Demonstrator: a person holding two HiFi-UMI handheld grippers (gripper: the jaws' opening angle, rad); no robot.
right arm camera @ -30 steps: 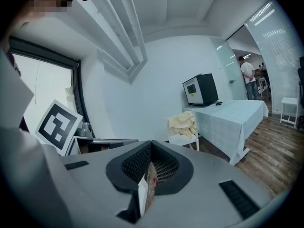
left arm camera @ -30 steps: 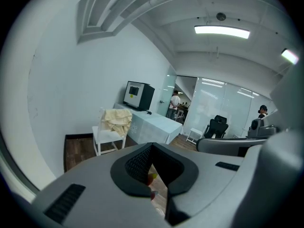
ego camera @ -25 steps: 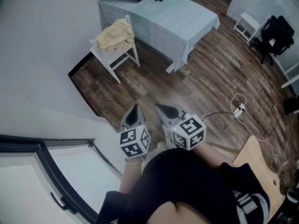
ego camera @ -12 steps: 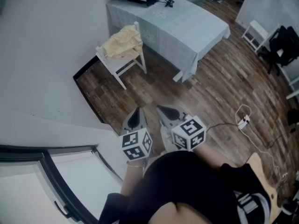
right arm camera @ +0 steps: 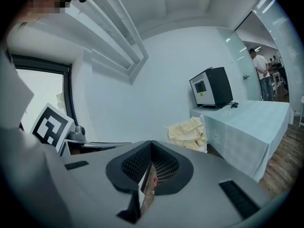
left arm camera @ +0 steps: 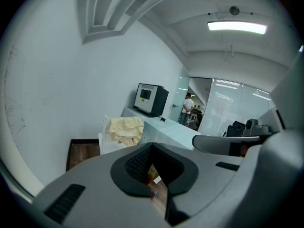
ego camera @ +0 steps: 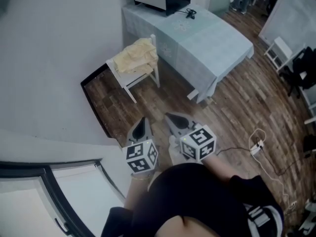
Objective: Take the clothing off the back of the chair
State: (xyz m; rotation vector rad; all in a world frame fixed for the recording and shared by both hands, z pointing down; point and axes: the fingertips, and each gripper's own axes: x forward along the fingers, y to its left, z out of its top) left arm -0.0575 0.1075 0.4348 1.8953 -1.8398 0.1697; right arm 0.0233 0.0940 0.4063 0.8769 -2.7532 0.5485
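- While the clothing [ego camera: 136, 57] lies well apart from both grippers, the approach is judged to be the step in hand; nothing has been grasped yet.
- The jaws of the left gripper [ego camera: 143, 125] and the right gripper [ego camera: 174, 117] are seen pressed together, with nothing between them.
- For the next move, the gap to the chair [ego camera: 127, 78] would have to be closed and the jaws parted before fabric can be pinched.
- The clothing is seen as a pale yellow, crumpled garment draped over the white chair's back and seat, beside the covered table [ego camera: 212, 48].
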